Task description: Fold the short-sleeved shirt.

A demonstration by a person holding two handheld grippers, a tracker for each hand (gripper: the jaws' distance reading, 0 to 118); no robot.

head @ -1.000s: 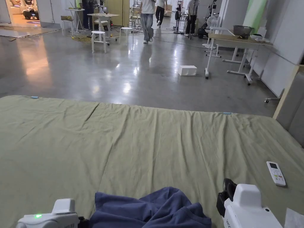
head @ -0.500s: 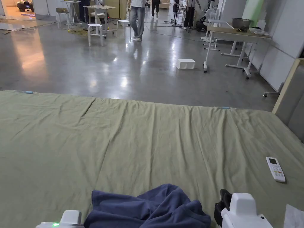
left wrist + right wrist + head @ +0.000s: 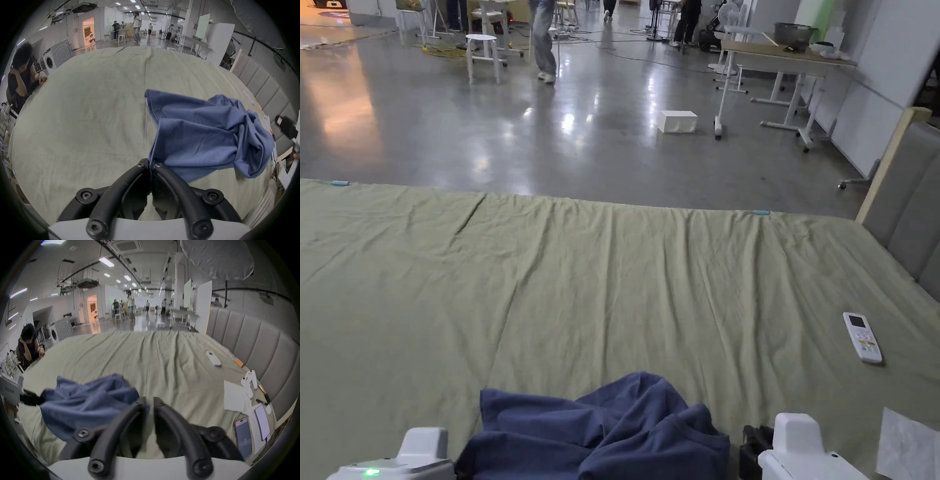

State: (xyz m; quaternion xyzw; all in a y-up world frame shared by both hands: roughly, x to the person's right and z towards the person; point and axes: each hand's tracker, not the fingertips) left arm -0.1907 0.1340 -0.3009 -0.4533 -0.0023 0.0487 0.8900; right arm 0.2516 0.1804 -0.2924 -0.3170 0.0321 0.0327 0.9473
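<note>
Shirt [image 3: 600, 431]: a blue short-sleeved garment is shown crumpled in a heap at the near edge of the bed, between the two grippers; no sleeve or collar can be told apart.

Left gripper [image 3: 150, 164]: the jaws are seen pressed together on a hemmed edge of the shirt, which runs up and away from the tips (the cloth is pinched right at the tips).

Right gripper [image 3: 148, 400]: the jaws are drawn close with a narrow gap left between them; in its own view the bed sheet is seen through the gap, and the shirt lies against the outer side of the left-hand jaw, so no hold is judged.

Governing relation: the heap lies to the right of the left gripper and to the left of the right gripper; the bulk is bunched toward the right gripper's side. The long axis of the heap runs roughly across, from one gripper to the other.

Next move (judgement): a second edge or corner is to be taken by the right gripper, the nearer of the two to the bunched mass, so that the shirt can be spread flat.

Bed sheet [image 3: 612, 281]: a wide, wrinkled green expanse lies open beyond the shirt.

Obstacles: a white remote [image 3: 862, 337] lies well to the right, near the padded headboard [image 3: 909, 187]; a sheet of paper [image 3: 906, 447], phones [image 3: 243, 436] and a white controller [image 3: 249, 382] are crowded on the right side.

Bystander: a seated person [image 3: 22, 76] rests at the far left edge.
</note>
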